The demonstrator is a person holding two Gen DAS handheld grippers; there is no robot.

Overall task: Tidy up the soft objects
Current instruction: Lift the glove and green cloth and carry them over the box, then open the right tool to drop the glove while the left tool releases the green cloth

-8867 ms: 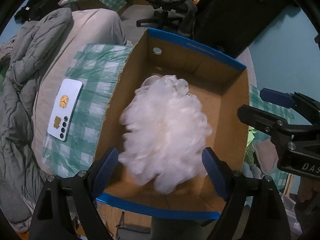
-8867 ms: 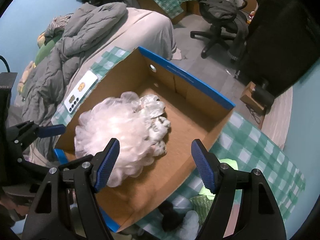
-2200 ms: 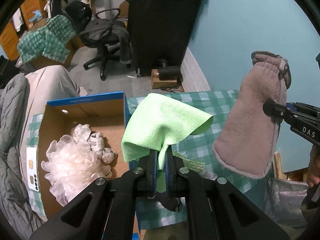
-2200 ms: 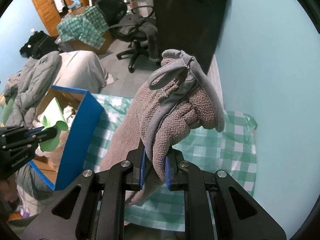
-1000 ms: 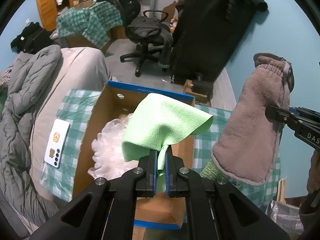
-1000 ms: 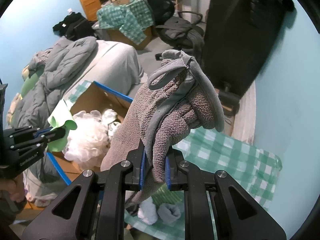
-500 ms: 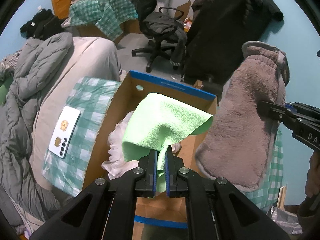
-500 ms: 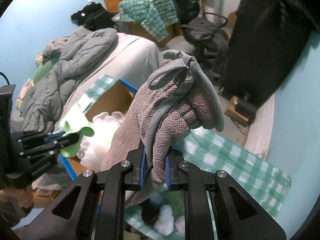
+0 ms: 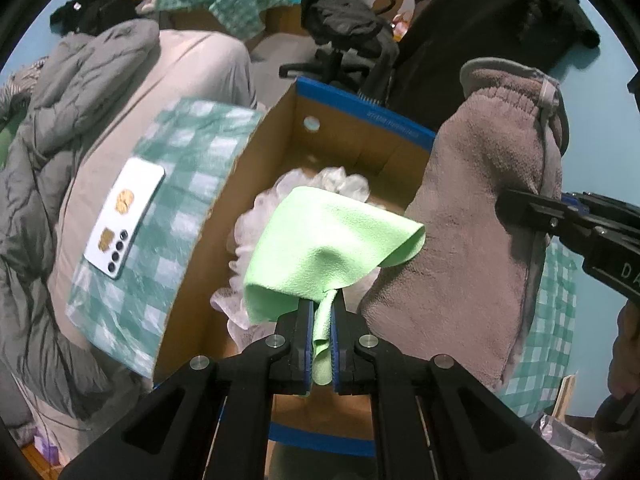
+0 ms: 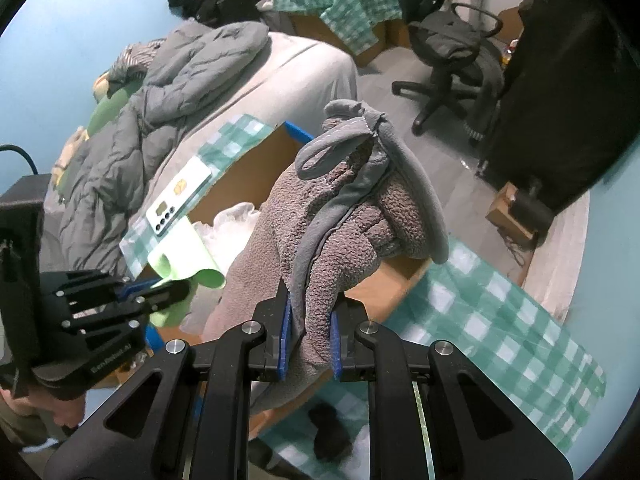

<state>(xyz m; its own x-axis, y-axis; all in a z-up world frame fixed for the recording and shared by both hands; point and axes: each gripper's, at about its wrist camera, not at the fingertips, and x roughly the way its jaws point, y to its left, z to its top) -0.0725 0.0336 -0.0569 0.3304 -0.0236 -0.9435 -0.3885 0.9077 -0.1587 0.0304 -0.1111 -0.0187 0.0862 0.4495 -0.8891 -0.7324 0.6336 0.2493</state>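
The left gripper, clamped on the green cloth, hung over the box at twelve o'clock (right gripper clamped on the grey mitt).

Black gripper frames — silver screws, blue-padded fingers — white lettering.

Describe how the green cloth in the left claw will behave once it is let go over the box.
The green cloth is probably floppy: it folds and droops around the left claw. It looks thin, so likely light, fluttering down. It should settle softly on the white mesh puff in the cardboard box.
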